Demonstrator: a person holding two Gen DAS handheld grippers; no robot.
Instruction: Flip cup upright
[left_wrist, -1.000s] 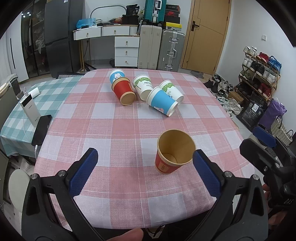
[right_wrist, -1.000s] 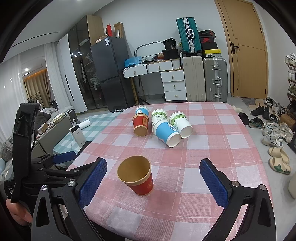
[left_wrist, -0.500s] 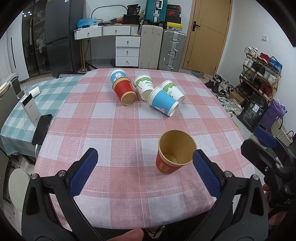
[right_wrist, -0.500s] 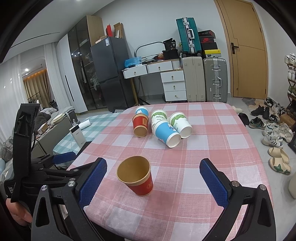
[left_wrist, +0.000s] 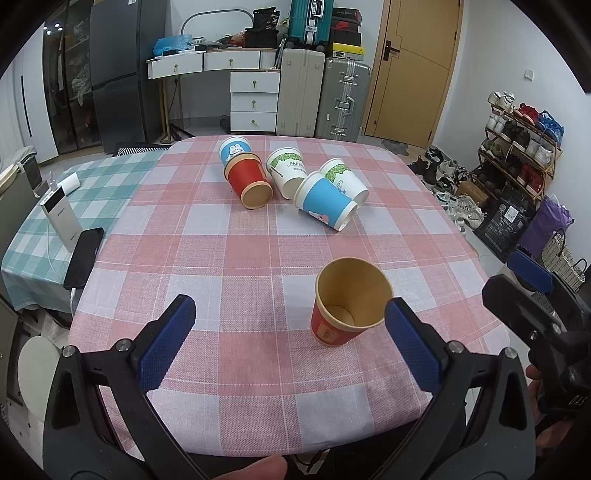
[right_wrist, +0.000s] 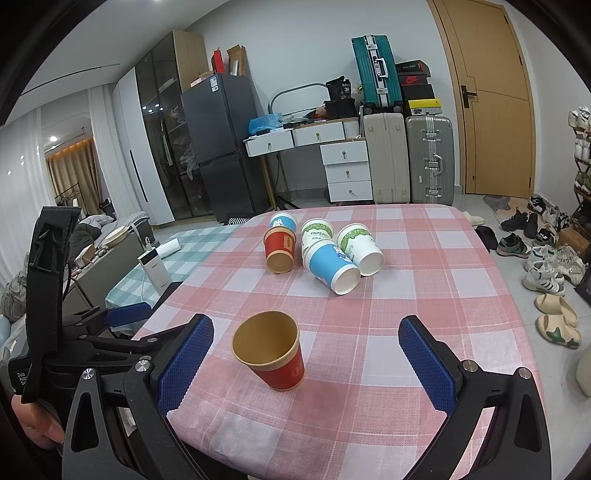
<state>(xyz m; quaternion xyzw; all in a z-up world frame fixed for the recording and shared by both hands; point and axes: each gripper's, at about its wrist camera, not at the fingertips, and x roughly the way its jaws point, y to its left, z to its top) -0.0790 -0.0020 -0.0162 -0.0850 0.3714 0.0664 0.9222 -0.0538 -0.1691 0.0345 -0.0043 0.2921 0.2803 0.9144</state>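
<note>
The left gripper has its jaws spread wide, gripping nothing. The right gripper is likewise agape. Both seem level, side by side.

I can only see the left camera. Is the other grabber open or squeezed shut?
Observer: The right gripper is wide open and holds nothing.
Child: Is the standing red cup between its fingers?
Observer: In the right wrist view, the upright red cup shows between the two blue pads. It is nearer the pad on that view's left and touches neither.
Child: Are there any shoes I can't see?
Observer: Yes, a pair of beige slippers, one with a green star.
</note>
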